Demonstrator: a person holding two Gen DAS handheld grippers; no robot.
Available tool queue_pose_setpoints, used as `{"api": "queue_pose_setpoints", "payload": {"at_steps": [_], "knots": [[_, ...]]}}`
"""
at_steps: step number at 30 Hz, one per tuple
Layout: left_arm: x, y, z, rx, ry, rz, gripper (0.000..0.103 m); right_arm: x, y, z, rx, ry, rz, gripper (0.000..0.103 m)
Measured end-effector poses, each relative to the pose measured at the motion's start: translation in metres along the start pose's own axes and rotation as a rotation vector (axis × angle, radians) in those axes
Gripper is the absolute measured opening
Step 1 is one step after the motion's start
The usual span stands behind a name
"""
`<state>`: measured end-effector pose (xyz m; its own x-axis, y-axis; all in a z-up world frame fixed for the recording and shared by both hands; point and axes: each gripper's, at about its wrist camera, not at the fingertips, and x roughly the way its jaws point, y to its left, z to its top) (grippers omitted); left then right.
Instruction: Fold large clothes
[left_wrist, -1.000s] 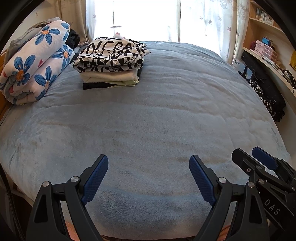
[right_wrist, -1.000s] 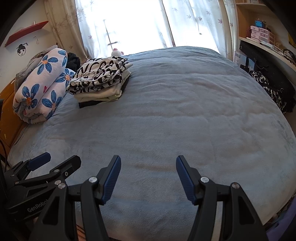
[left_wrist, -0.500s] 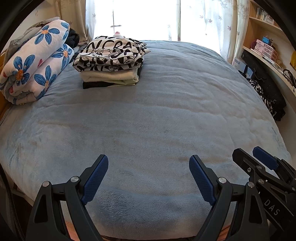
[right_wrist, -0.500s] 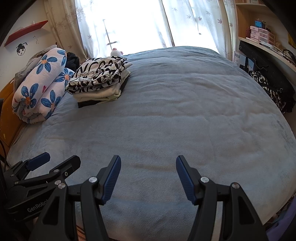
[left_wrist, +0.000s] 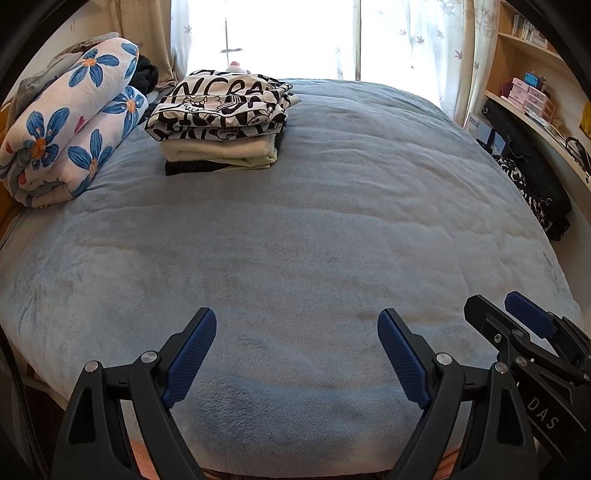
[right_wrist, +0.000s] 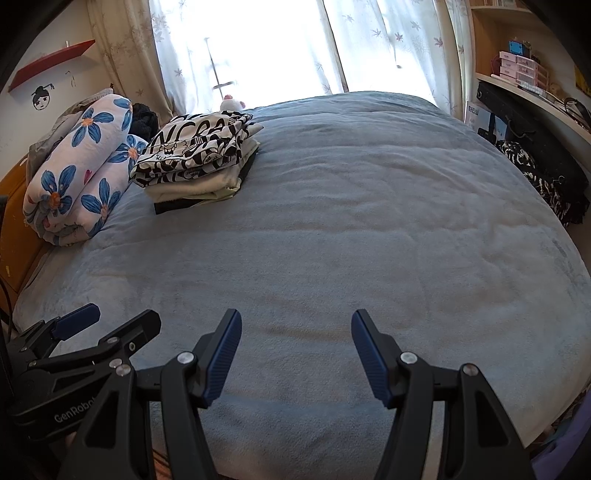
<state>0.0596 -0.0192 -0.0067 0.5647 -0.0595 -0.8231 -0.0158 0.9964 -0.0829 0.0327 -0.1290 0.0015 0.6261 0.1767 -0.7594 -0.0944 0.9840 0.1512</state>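
Blue fleece covers the whole bed (left_wrist: 295, 229), and most of that blanket lies bare from the near edge to the far edge under the bright window (left_wrist: 291, 37). Toward the far left corner of the bed sits a stack of folded clothes (left_wrist: 221, 125): a black-and-white lettered garment (right_wrist: 195, 151) on top, a cream piece beneath it, and a thin dark piece at the bottom, all squared up and resting on the blanket. Just beside the stack, along the left edge of the bed, lies a rolled quilt with blue flowers (left_wrist: 70, 129), with a dark bundle tucked behind it. A small white plush toy (right_wrist: 232, 103) peeks over the far side of the stack. The left gripper (left_wrist: 295, 350) hangs above the near edge of the bed, its blue-padded jaws spread wide with only blanket showing between them. The right gripper (right_wrist: 295, 350) hangs alongside, also over the near edge, its jaws parted somewhat less widely and likewise holding nothing. Each gripper shows at the side of the other's view. Beyond the right edge of the bed, wooden shelves (left_wrist: 524, 85) carry small pink drawer boxes (right_wrist: 517, 68); what is inside them cannot be told. A dark patterned cloth (left_wrist: 535, 199) hangs below.
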Motion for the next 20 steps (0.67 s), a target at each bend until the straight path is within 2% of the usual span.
{"api": "queue_pose_setpoints", "payload": {"at_steps": [20], "knots": [[-0.0005,0.0058,-0.0018,0.008,0.006,0.004,0.087,-0.0002,0.0017,0.0000,0.000,0.001,-0.001,0.062]]}}
